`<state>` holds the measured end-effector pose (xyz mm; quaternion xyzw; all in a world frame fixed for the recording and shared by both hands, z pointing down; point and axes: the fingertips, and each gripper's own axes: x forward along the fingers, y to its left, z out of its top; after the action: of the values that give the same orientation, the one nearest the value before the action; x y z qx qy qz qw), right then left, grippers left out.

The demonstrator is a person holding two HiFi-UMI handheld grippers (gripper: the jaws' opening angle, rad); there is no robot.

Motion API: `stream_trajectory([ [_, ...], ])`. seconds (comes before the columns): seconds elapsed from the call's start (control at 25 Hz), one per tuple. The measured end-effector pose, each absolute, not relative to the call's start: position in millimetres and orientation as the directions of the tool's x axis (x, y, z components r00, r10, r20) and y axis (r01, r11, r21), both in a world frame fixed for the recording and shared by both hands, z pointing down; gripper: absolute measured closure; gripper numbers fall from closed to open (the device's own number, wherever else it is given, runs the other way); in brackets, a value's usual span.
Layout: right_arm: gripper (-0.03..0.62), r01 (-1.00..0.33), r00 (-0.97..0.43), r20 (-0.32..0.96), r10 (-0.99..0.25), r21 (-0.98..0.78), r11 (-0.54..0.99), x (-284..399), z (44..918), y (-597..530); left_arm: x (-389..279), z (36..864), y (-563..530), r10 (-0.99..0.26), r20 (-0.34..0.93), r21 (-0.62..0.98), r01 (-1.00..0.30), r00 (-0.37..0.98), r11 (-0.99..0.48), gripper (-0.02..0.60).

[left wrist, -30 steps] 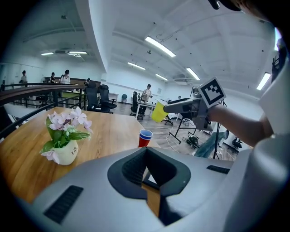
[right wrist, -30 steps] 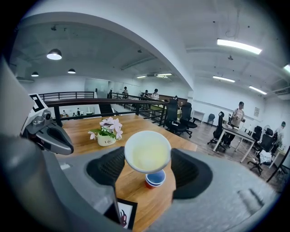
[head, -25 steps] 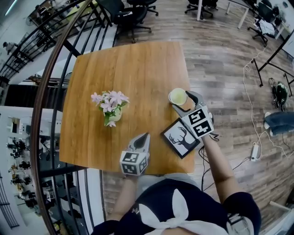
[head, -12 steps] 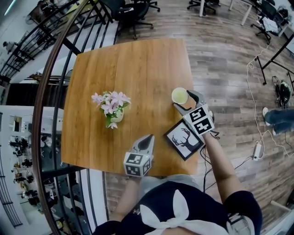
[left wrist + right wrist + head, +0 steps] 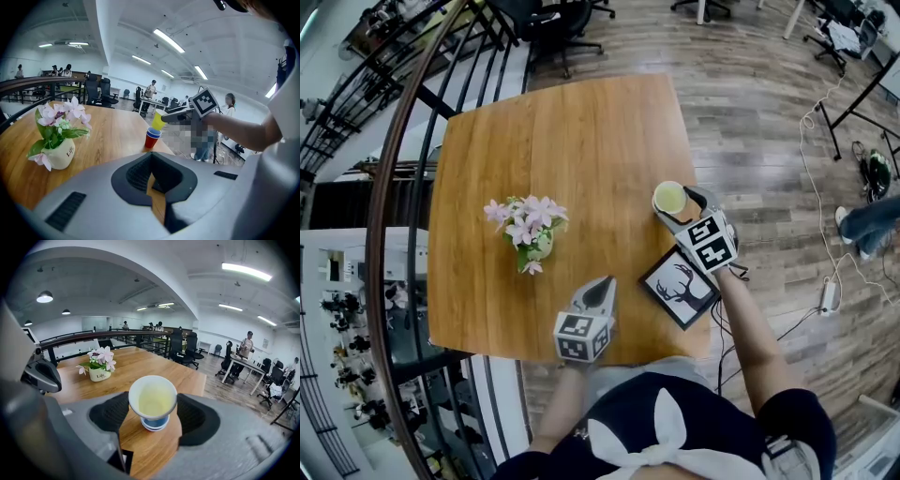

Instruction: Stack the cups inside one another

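Note:
My right gripper (image 5: pixel 680 208) is shut on a yellow cup (image 5: pixel 153 401), gripping its sides near the rim. The cup hangs tilted just above a blue cup (image 5: pixel 153 133) that is nested inside a red cup (image 5: pixel 150 141) on the wooden table (image 5: pixel 572 141), near its right edge. In the right gripper view only the blue cup's rim (image 5: pixel 153 423) shows under the yellow one. My left gripper (image 5: pixel 600 286) hovers near the table's front edge. Its jaws are together, with nothing between them.
A white vase of pink flowers (image 5: pixel 530 234) stands left of centre on the table. A framed deer picture (image 5: pixel 679 286) lies flat at the front right corner, just behind the right gripper. A curved railing borders the table's left side. Office chairs stand beyond the far edge.
The right gripper has sunk a little with the yellow cup, closer to the blue cup. The left gripper has edged slightly forward and down.

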<state>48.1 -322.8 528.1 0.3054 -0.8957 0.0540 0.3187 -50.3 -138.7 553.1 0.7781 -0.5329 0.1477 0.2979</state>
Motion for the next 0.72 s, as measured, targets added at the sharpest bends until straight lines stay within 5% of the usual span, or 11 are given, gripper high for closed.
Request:
stream_trajectory([
  [0.72, 0.273, -0.612, -0.561, 0.663, -0.496, 0.072, 0.788, 45, 567, -337, -65, 567, -157, -0.714, 0.557, 0.345, -0.900, 0.425, -0.266, 0.565],
])
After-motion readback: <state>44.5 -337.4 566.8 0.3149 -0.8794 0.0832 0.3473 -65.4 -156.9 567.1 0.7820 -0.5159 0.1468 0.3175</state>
